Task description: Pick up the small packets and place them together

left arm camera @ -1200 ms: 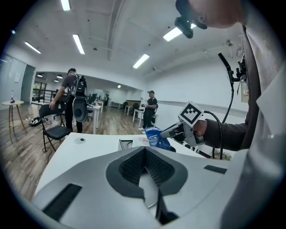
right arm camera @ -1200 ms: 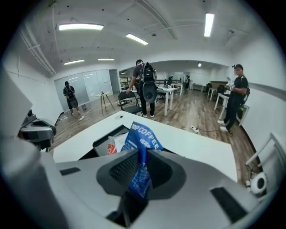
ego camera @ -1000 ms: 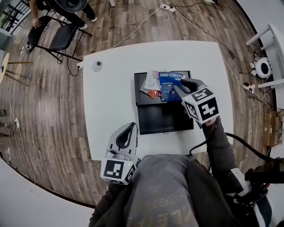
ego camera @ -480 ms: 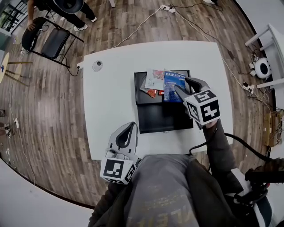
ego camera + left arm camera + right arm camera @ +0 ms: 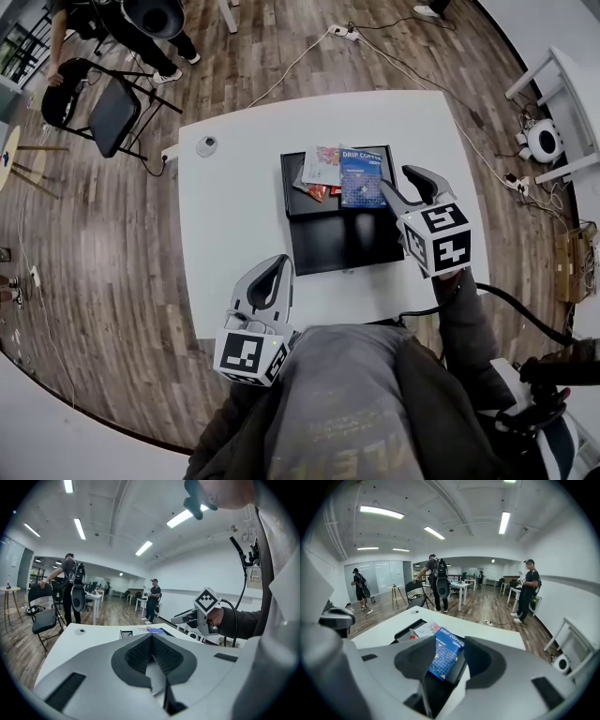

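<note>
Bench (image 5: 234, 216) carries black tray (image 5: 342, 239). Blue coffee packet (image 5: 361, 176) lies at the tray's far end, just beside white packet (image 5: 323, 164) and red packets (image 5: 319, 194). Grouping judged nearly complete. My right fingers (image 5: 412, 662) have just been opening and press nothing. Left fingers (image 5: 136, 654) are closed and empty.

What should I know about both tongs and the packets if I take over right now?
Left tongs: shut, empty, near the table's front edge.
Right tongs: jaws have just been opening, nothing between them, beside the blue packet.
Packets: blue packet, white packet and red packets lie together at the black tray's far end.
Done: grouping looks complete.
Left: likely just back the right tongs away.
</note>
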`<action>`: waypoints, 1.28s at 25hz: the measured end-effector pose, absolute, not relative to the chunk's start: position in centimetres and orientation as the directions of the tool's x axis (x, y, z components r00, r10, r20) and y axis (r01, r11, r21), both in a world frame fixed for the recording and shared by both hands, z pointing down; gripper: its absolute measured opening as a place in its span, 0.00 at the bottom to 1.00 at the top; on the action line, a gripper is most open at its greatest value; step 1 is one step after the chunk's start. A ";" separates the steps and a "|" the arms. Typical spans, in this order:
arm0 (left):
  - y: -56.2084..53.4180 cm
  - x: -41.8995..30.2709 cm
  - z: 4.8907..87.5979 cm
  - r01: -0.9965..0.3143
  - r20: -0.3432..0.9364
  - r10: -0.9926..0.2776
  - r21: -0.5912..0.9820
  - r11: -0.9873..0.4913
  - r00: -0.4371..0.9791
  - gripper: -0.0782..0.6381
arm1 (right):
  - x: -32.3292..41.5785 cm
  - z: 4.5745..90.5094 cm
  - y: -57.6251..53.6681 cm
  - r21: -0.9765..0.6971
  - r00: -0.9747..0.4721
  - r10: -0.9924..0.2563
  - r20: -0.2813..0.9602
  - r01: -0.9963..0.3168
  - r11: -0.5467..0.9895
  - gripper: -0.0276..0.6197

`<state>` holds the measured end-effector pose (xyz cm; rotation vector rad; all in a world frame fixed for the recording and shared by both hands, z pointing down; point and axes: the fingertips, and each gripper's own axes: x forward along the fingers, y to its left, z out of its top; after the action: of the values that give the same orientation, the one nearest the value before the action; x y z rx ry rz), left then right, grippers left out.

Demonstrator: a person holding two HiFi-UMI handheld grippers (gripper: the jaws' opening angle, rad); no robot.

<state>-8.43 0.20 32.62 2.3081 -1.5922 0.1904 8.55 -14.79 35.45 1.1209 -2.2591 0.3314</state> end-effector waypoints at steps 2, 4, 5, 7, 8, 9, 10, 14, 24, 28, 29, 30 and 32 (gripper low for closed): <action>0.7 -8.0 32.3 -0.920 0.273 -0.881 0.187 -0.346 0.386 0.10 | 8.6 34.6 -13.3 0.029 -0.493 -0.654 0.574 -0.786 0.618 0.34; 1.1 -7.6 31.8 -0.910 0.252 -0.877 0.182 -0.372 0.409 0.10 | 8.5 33.8 -11.6 0.010 -0.522 -0.658 0.542 -0.779 0.627 0.34; 1.4 -7.4 31.5 -0.905 0.243 -0.874 0.180 -0.386 0.421 0.10 | 8.4 33.4 -10.6 -0.005 -0.538 -0.658 0.526 -0.776 0.631 0.34; 2.0 -7.0 31.1 -0.894 0.228 -0.866 0.175 -0.413 0.445 0.10 | 8.2 32.9 -8.7 -0.049 -0.572 -0.656 0.493 -0.771 0.635 0.32; 2.5 -6.8 31.0 -0.888 0.223 -0.861 0.174 -0.426 0.457 0.10 | 8.1 32.7 -7.6 -0.075 -0.587 -0.655 0.476 -0.769 0.635 0.28; 3.1 -6.6 31.0 -0.882 0.219 -0.856 0.175 -0.438 0.469 0.10 | 8.0 32.6 -6.5 -0.100 -0.599 -0.656 0.459 -0.768 0.632 0.24; 3.7 -6.5 31.0 -0.874 0.216 -0.849 0.177 -0.452 0.483 0.10 | 7.9 32.5 -5.4 -0.121 -0.607 -0.659 0.443 -0.769 0.627 0.21; 5.6 -7.2 31.5 -0.846 0.216 -0.820 0.190 -0.497 0.530 0.10 | 6.4 32.9 -1.8 -0.182 -0.621 -0.670 0.408 -0.774 0.607 0.05; 10.1 0.5 26.4 -0.850 0.214 -0.823 0.130 -0.510 0.526 0.10 | 8.1 29.8 5.2 -0.249 -0.741 -0.566 0.361 -0.662 0.707 0.05; 10.3 2.1 26.8 -0.864 0.214 -0.837 0.128 -0.488 0.504 0.10 | 9.3 30.0 5.7 -0.258 -0.761 -0.551 0.343 -0.640 0.723 0.05; 10.5 2.7 26.9 -0.866 0.218 -0.838 0.128 -0.483 0.500 0.10 | 9.6 30.0 6.0 -0.262 -0.768 -0.542 0.340 -0.631 0.730 0.05; 10.9 3.4 26.9 -0.867 0.226 -0.837 0.128 -0.481 0.498 0.10 | 9.9 29.8 6.4 -0.264 -0.777 -0.531 0.338 -0.620 0.739 0.05; 11.7 4.5 26.9 -0.868 0.240 -0.834 0.126 -0.481 0.497 0.10 | 10.0 29.8 7.2 -0.265 -0.793 -0.507 0.338 -0.597 0.757 0.05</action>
<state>4.52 11.66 26.94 2.5114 -1.4538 0.2133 10.05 7.20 29.79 0.8665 -2.7088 0.5308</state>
